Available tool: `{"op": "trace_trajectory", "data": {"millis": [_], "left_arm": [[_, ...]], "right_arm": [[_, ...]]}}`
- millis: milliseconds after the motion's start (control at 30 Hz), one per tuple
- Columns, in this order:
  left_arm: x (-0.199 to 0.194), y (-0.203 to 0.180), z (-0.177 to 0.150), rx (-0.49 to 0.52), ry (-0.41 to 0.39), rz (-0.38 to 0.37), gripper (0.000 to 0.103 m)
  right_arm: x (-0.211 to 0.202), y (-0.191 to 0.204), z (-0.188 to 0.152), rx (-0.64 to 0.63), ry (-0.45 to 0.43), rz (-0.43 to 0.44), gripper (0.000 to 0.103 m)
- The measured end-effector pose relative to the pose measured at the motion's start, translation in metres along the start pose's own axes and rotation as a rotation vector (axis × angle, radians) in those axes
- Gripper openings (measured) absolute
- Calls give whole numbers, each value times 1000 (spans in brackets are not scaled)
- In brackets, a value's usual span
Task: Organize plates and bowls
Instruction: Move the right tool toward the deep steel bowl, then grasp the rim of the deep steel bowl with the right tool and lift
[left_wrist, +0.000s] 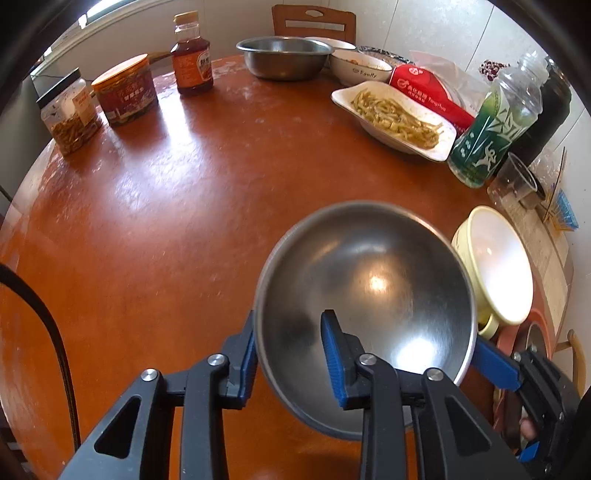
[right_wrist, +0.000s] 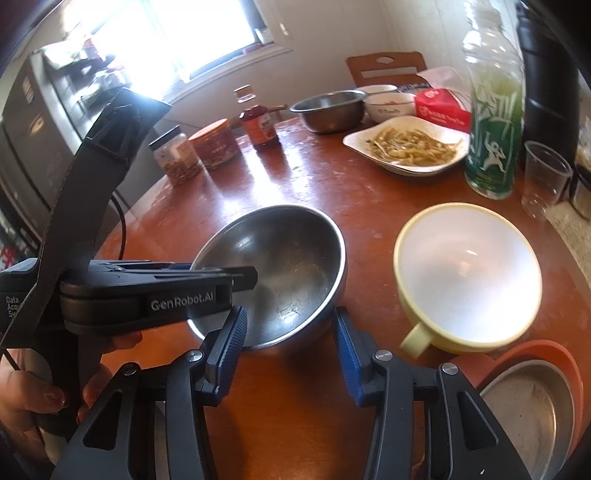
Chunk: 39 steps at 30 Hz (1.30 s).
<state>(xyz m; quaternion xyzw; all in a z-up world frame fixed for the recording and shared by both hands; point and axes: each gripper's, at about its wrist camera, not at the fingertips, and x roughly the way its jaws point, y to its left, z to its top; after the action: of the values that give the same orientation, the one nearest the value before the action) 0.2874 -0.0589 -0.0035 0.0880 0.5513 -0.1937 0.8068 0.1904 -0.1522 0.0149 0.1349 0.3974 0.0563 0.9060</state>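
The left gripper (left_wrist: 288, 363) is clenching the near rim of the steel bowl (left_wrist: 369, 291), one pad inside and one outside; the bowl's near edge is hidden behind the gripper body. The bowl is sitting on the brown table (left_wrist: 166, 221), near its right edge, just beside the cream cup (left_wrist: 495, 266). The right gripper (right_wrist: 288, 334) is standing released at the bowl's near side, its fingers (right_wrist: 229, 338) straddling the wall; whether they are touching is unclear.

In the right wrist view a hand (right_wrist: 37, 391) is showing only in part at the lower left, and a grey dish on an orange one (right_wrist: 532, 410) is being cut off at the lower right.

Legible writing: "GenRobot.AI" on the left gripper's side; "family" on the far white bowl (left_wrist: 360, 66); "TengHua" on the red box (left_wrist: 428, 92). Jar labels are too small to read.

Far side is also holding a second steel bowl (left_wrist: 284, 55), a plate of yellow strips (left_wrist: 397, 118), a green bottle (left_wrist: 495, 125), a clear cup (left_wrist: 513, 181), two jars (left_wrist: 125, 88).
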Motion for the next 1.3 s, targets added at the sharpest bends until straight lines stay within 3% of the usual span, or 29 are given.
{"op": "trace_trajectory", "data": {"millis": [200, 333, 600, 867, 1300], "left_arm": [[-14, 16, -20, -14, -23, 11, 31], [-26, 26, -31, -36, -54, 10, 31], [-57, 34, -40, -86, -126, 16, 31], [-98, 25, -54, -98, -224, 70, 31], [-123, 18, -94, -148, -264, 76, 31]], "right_arm": [[2, 9, -6, -16, 4, 49, 39], [3, 16, -8, -12, 13, 90, 39], [-19, 37, -7, -64, -56, 115, 39], [-45, 46, -7, -99, -96, 159, 39], [-78, 57, -25, -164, -122, 194, 39]]}}
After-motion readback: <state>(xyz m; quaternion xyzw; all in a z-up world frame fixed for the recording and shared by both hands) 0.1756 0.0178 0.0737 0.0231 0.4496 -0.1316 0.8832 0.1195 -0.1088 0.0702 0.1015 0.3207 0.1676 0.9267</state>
